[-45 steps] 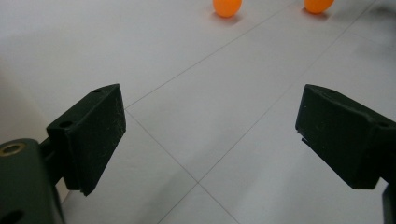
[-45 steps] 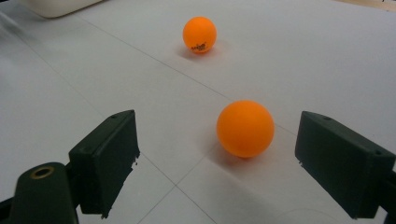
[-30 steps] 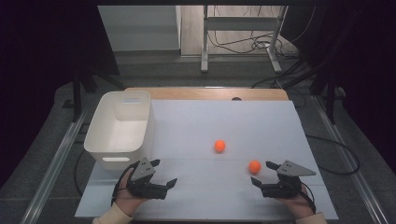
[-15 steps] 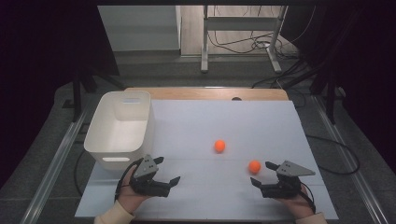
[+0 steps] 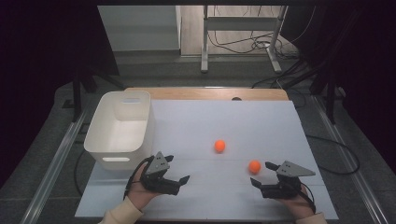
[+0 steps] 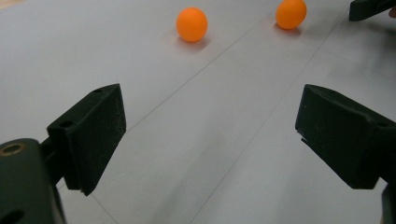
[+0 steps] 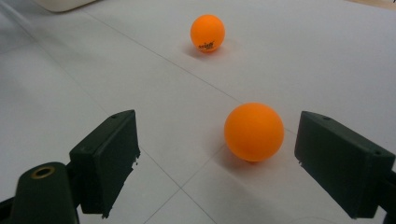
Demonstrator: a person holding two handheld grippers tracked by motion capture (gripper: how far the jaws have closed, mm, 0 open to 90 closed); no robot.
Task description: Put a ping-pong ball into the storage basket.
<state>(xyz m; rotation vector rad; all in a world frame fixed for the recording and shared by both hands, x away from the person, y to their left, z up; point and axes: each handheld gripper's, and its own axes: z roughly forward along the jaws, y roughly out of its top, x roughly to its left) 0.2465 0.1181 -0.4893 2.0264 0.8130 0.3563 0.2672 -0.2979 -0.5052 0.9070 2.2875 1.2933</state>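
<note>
Two orange balls are observed resting on the white table sheet: the near ball and the far ball, apart from one another. The near ball is found just ahead of the right gripper, whose jaws are spread wide and empty. The left gripper is likewise held wide, nothing gripped. A white bin is noted at the left edge.
</note>
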